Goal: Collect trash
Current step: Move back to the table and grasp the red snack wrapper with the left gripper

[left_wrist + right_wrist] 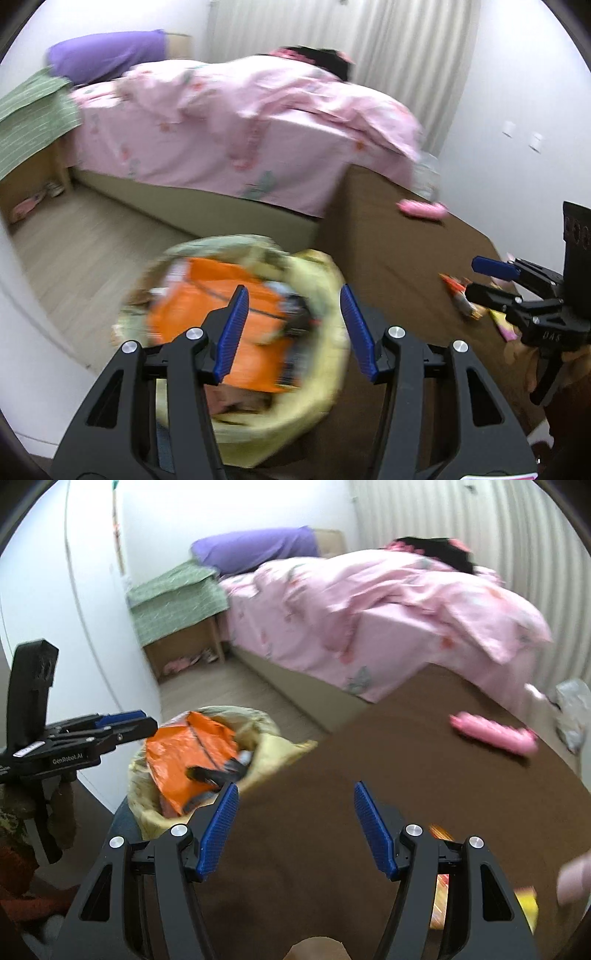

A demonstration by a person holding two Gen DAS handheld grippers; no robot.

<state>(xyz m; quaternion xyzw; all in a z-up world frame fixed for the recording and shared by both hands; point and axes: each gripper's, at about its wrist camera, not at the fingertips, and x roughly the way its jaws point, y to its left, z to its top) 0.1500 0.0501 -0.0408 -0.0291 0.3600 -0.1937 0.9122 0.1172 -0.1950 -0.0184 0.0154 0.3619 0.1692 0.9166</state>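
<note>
In the left wrist view, the left gripper [293, 328] hangs over a yellow trash bag [317, 373] standing on the floor against the edge of a brown table [388, 236]. Its jaws are spread wide and nothing sits between them. The bag is already stuffed, with an orange plastic wrapper [207, 317] on top. Farther right on the table lies an orange snack wrapper [460, 293], just beside the right gripper [480, 278], and a pink object [423, 210] rests well apart near the far edge.

In the right wrist view, the right gripper [293, 823] hovers above bare tabletop, jaws wide apart and empty. Orange and yellow wrappers [443, 882] show behind its right finger (mostly hidden). The trash bag [236, 738] stands to the left, past the table edge.

These wrappers look light, thin, crinkly and probably slick, so a flat press may just skid. Pinching a raised fold or crumpled end seems the safest hold.
</note>
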